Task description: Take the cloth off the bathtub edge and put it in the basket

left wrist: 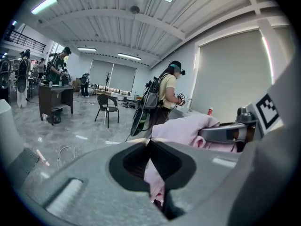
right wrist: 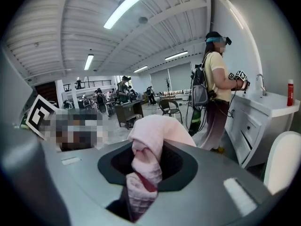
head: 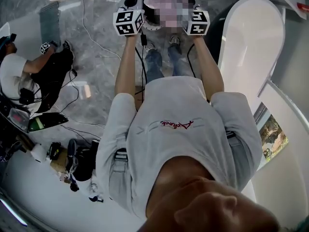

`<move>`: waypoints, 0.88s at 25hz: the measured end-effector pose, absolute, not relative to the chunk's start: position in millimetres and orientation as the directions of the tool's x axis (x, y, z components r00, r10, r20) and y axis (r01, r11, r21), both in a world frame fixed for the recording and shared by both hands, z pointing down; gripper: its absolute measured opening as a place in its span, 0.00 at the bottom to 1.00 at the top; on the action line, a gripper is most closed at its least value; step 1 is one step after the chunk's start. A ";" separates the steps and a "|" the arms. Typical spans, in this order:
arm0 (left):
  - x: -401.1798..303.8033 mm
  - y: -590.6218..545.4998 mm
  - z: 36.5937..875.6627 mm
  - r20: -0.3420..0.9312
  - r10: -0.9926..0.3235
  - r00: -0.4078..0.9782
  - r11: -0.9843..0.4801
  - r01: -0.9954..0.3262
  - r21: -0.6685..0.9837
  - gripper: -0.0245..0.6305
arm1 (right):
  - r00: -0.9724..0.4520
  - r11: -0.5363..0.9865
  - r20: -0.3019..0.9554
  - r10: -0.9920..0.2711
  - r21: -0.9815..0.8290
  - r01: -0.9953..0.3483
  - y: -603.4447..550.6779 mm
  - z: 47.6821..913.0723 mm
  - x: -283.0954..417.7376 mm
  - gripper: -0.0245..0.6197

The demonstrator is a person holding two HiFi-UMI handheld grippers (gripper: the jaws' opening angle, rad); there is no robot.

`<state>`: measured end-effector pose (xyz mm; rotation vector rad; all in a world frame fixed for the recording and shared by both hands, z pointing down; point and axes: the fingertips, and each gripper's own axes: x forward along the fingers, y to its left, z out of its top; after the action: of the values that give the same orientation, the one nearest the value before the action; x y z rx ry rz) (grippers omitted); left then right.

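As left tongs [left wrist: 150, 147] and right tongs [right wrist: 146, 150] pinch it, the cloth [right wrist: 162, 126] spans between them.

**Q:** Where is the cloth [right wrist: 149, 140] sitting?

**A:** It is hanging between the left tool [left wrist: 150, 144] and the right tool [right wrist: 146, 149], each tool closing on one end of it, ahead of the person's outstretched arms and above the floor [head: 96, 62].

**Q:** What is lying around?

**A:** The bathtub [head: 251, 28] is standing to the right. A seated person [head: 17, 74] is sitting on the floor to the left, with bags [head: 82, 161] lying nearer.

Grey T-shirt [head: 178, 105], blue jeans [head: 154, 63]
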<state>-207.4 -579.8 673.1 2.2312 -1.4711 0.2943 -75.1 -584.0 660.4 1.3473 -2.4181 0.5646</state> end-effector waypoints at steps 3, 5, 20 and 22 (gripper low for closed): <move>-210.1 -579.8 696.8 0.444 -0.799 0.406 -0.322 -0.912 0.254 0.04 | -0.512 0.483 0.490 -0.705 -0.197 -0.853 -584.6 690.0 -79.4 0.21; -212.4 -579.5 710.0 0.464 -0.788 0.405 -0.320 -0.913 0.253 0.04 | -0.516 0.486 0.512 -0.687 -0.205 -0.850 -584.7 707.0 -82.6 0.20; -228.1 -580.6 749.8 0.492 -0.780 0.387 -0.286 -0.919 0.269 0.04 | -0.486 0.488 0.639 -0.596 -0.193 -0.851 -592.3 804.3 -113.0 0.54; -228.2 -582.0 745.8 0.488 -0.783 0.386 -0.285 -0.919 0.271 0.04 | -0.482 0.489 0.642 -0.597 -0.186 -0.852 -591.5 802.7 -110.7 0.52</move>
<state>-228.2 -582.0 745.8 2.1407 -1.4572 0.3554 -110.7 -591.5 802.7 1.1934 -2.2360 0.6770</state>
